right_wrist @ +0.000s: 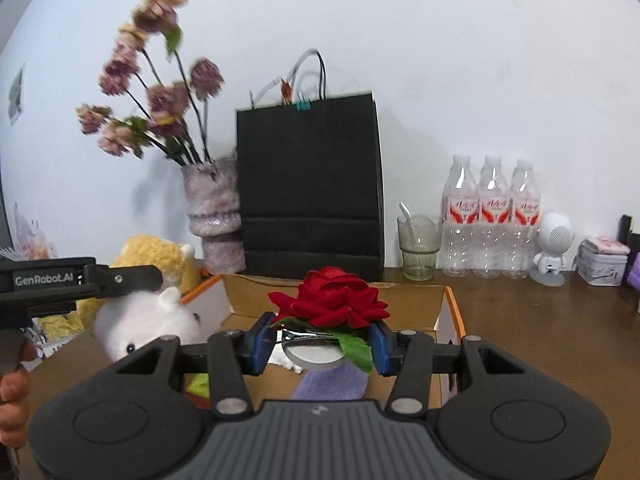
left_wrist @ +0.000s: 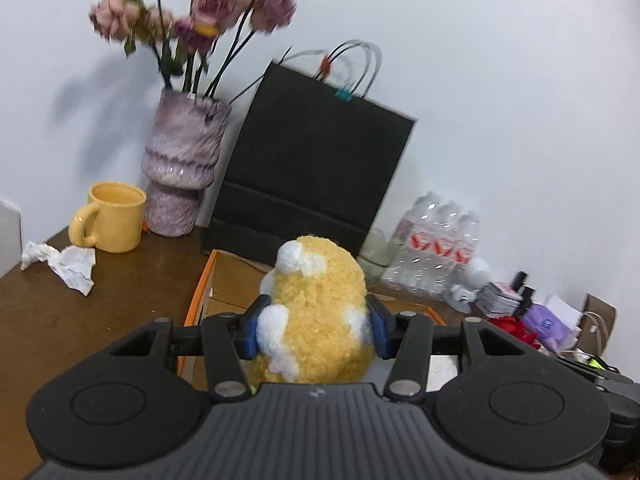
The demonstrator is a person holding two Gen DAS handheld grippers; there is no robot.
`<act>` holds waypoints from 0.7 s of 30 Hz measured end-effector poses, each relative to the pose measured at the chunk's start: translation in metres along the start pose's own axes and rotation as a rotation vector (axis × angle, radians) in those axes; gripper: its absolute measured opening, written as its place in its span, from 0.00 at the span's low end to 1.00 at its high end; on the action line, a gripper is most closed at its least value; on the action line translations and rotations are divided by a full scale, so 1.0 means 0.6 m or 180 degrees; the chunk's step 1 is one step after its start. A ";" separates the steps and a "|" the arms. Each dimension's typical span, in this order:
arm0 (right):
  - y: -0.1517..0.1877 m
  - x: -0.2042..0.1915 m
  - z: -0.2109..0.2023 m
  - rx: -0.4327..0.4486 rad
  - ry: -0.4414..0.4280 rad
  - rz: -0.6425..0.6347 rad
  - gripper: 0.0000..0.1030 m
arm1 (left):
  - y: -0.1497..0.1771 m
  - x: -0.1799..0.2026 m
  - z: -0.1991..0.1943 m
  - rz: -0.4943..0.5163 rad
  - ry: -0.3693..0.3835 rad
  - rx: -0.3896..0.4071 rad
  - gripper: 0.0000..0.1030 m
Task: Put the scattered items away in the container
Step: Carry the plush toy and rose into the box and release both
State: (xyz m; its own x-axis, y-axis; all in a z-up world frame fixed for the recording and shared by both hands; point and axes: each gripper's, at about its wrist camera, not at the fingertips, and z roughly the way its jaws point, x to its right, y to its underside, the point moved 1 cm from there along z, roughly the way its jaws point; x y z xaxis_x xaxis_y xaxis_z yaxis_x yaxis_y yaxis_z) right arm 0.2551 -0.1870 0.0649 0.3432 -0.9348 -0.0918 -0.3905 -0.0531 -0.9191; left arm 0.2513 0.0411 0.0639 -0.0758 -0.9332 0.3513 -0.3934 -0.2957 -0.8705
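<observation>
The left gripper point(left_wrist: 314, 330) was closed around a yellow and white plush toy point(left_wrist: 320, 312), its two blue pads pressing into the fur on both sides, so the jaws stood about half open with the toy filling the gap. The toy was held in the air, above the near edge of the cardboard box point(left_wrist: 202, 300) with orange edges, which stood open on the brown wooden table point(left_wrist: 80, 320). In the right wrist view the same toy point(right_wrist: 148, 316) appeared at the left, just beside the left wall of the box point(right_wrist: 452, 312), with the left gripper on it and a hand point(right_wrist: 14, 400) of the person below. The right gripper point(right_wrist: 320, 346) was closed on a red fabric rose point(right_wrist: 332, 300), at the green leaves and the base under the flower, and held it above the open box. Under the rose, inside the box, lay a round white object point(right_wrist: 316, 354) and a purple cloth point(right_wrist: 332, 384). Behind the box stood a black paper bag point(right_wrist: 310, 184), a purple vase point(left_wrist: 180, 172) with dried flowers, a yellow mug point(left_wrist: 112, 222), and crumpled paper point(left_wrist: 68, 266) near the mug. To the right were a glass point(right_wrist: 418, 246) with a spoon, three water bottles point(right_wrist: 492, 216) and a small white figure point(right_wrist: 554, 246).
</observation>
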 end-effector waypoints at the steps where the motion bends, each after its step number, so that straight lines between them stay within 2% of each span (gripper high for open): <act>1: 0.000 0.004 0.019 -0.0058 0.0009 -0.0004 0.45 | 0.000 -0.007 0.018 -0.0030 -0.0019 -0.0030 0.49; 7: 0.019 0.031 0.109 -0.0400 0.0059 0.0008 0.45 | 0.015 -0.035 0.097 -0.0079 -0.0159 -0.0280 0.49; 16: 0.033 0.030 0.131 -0.0556 0.0079 -0.0038 0.48 | 0.030 -0.032 0.114 0.0054 -0.0297 -0.0421 0.53; 18: 0.031 0.030 0.131 -0.0576 0.0133 -0.0051 0.67 | 0.027 -0.025 0.111 0.0108 -0.0374 -0.0426 0.66; 19: 0.028 0.030 0.129 -0.0567 0.0170 -0.0058 0.90 | 0.024 -0.021 0.108 0.0145 -0.0405 -0.0406 0.87; 20: 0.025 0.030 0.126 -0.0540 0.0202 -0.0073 1.00 | 0.021 -0.017 0.104 0.0183 -0.0427 -0.0380 1.00; 21: 0.022 0.030 0.121 -0.0505 0.0221 -0.0094 1.00 | 0.018 -0.013 0.100 0.0221 -0.0438 -0.0344 1.00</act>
State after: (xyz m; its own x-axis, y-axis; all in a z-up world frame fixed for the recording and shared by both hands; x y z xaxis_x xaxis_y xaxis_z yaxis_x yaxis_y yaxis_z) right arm 0.3182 -0.1793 0.0235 0.2987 -0.9537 -0.0339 -0.5129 -0.1304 -0.8485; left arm 0.3023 0.0327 0.0311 0.0170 -0.9719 0.2347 -0.4882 -0.2129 -0.8463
